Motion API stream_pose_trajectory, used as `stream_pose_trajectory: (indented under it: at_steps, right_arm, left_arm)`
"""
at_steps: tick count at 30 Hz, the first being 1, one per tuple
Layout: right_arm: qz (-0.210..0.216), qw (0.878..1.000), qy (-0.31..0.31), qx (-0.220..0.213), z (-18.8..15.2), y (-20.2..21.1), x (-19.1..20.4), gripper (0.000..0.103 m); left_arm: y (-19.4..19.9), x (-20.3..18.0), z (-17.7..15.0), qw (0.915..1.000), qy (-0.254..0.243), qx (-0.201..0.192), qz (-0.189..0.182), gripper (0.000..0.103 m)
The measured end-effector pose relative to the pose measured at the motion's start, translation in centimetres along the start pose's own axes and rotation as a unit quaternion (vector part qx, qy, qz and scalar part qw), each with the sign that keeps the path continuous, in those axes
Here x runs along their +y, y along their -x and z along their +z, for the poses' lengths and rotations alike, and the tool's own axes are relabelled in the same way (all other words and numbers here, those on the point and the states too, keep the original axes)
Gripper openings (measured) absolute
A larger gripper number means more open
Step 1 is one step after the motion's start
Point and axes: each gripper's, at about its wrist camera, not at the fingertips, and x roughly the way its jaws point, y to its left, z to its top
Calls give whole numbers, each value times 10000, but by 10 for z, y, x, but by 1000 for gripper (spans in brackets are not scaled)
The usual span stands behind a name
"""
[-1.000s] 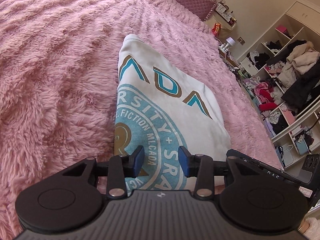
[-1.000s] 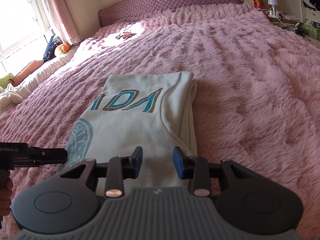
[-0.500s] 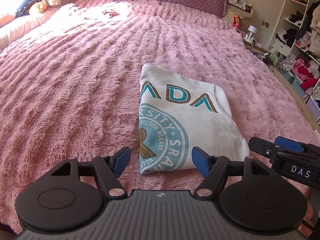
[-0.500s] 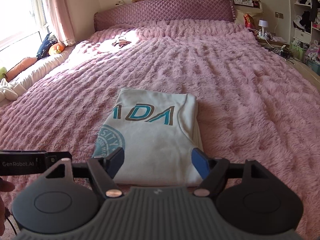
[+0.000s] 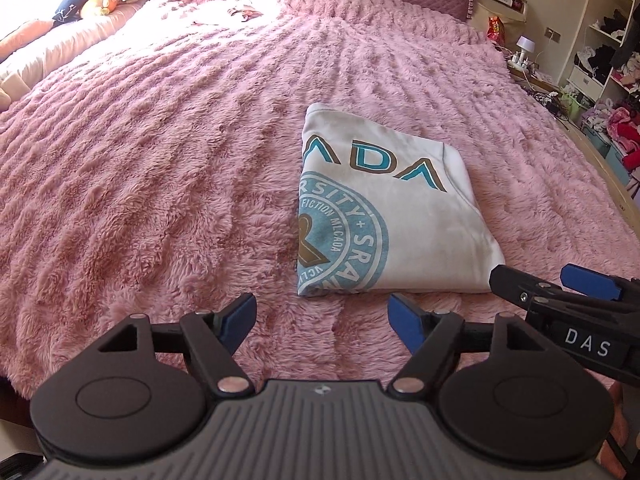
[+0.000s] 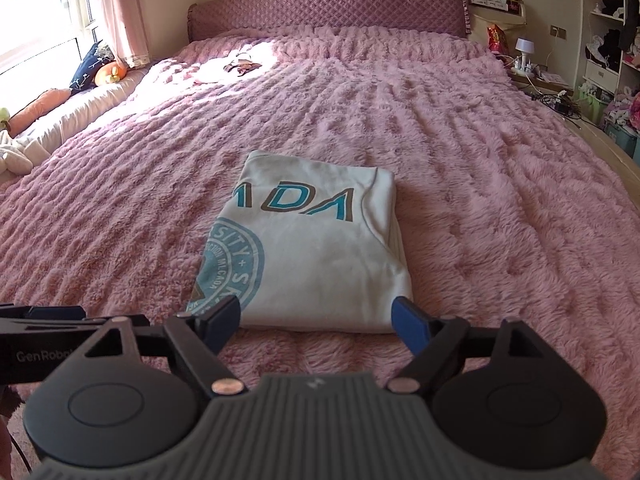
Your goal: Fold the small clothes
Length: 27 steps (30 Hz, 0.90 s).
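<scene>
Left tongs [image 5: 322, 316] hang over the pink bed [image 5: 160, 160], jaws opening wide, nothing between them. The folded shirt [image 5: 400, 220] lies flat just beyond. Right tongs [image 6: 318, 316] likewise opening, empty. Judged: fold complete, release in hand; next calls for another garment. Shirt's underside layers and full print are hidden.

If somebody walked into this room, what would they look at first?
Probably the folded white shirt with its big teal letters and round badge, lying flat in the middle of the fluffy pink blanket that covers the whole bed. Close up, both tongs, left and right, are opening with nothing between them, just short of the shirt's near edge.
</scene>
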Motion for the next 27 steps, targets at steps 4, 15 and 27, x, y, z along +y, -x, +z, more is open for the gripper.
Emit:
stream_pose_trajectory:
  at_steps: [4,15,27]
  right_arm:
    - [27,10000,1,18,1,1,3,79]
    - [46,9999,-14,113,-1,-2,4,79]
    - [62,9998,-69,166,-1,-4,2,79]
  left_arm:
    - [1,0,0,10000,4,7,23,88]
    - [-2,0,-1,10000,-7,42,61,88]
    - [-7,1,-2,9999,-12,106,134,88]
